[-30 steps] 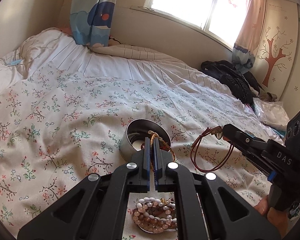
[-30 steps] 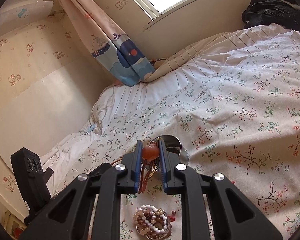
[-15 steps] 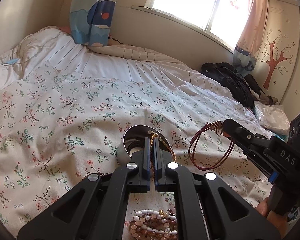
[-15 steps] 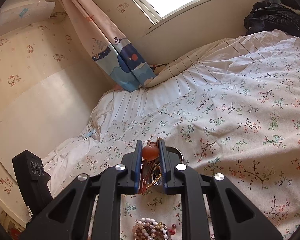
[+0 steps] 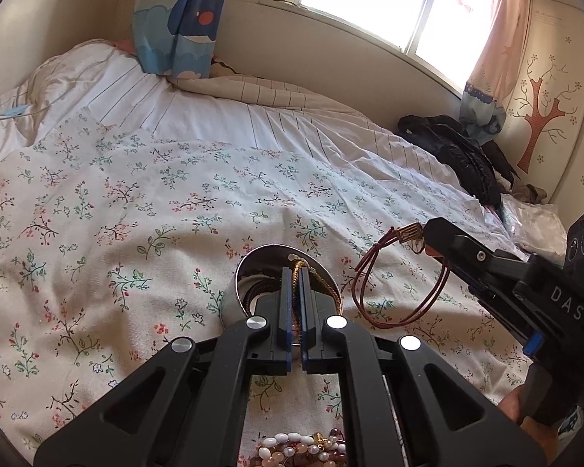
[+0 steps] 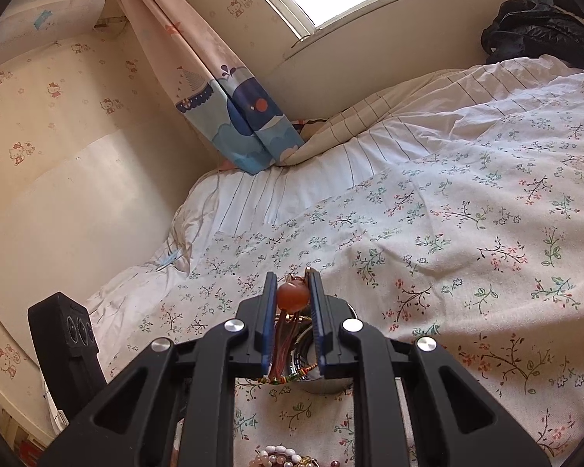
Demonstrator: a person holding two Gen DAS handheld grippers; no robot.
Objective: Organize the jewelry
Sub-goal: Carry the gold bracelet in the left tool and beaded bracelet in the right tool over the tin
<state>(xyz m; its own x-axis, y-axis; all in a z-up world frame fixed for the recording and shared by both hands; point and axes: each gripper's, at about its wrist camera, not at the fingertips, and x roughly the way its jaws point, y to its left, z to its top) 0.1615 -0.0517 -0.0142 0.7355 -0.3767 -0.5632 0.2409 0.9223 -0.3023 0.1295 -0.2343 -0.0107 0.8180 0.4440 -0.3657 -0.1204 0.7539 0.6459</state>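
1. Left gripper (image 5: 296, 272) has its jaws pinched nearly together on a gold chain bracelet (image 5: 329, 286), which loops out to the right of the pads above the round metal tin (image 5: 233, 303).
2. Right gripper (image 6: 292, 286) clamps an orange bead (image 6: 292, 295) between its blue pads; the bead's red cord bracelet (image 5: 401, 292) hangs in loops below the fingers, seen from the left wrist view beside the tin, with a small gold tag at the top.
3. The tin stands open on the floral bedsheet (image 5: 116, 233), just under both sets of fingers; dark bands lie inside it.
4. Nearer the cameras, a pile of pearl and pink bead bracelets (image 5: 299, 447) rests on the sheet.
5. Further off, a black jacket (image 5: 451, 151) lies against the wall by the window, and a whale-print curtain (image 5: 175, 19) hangs at the bed's head.
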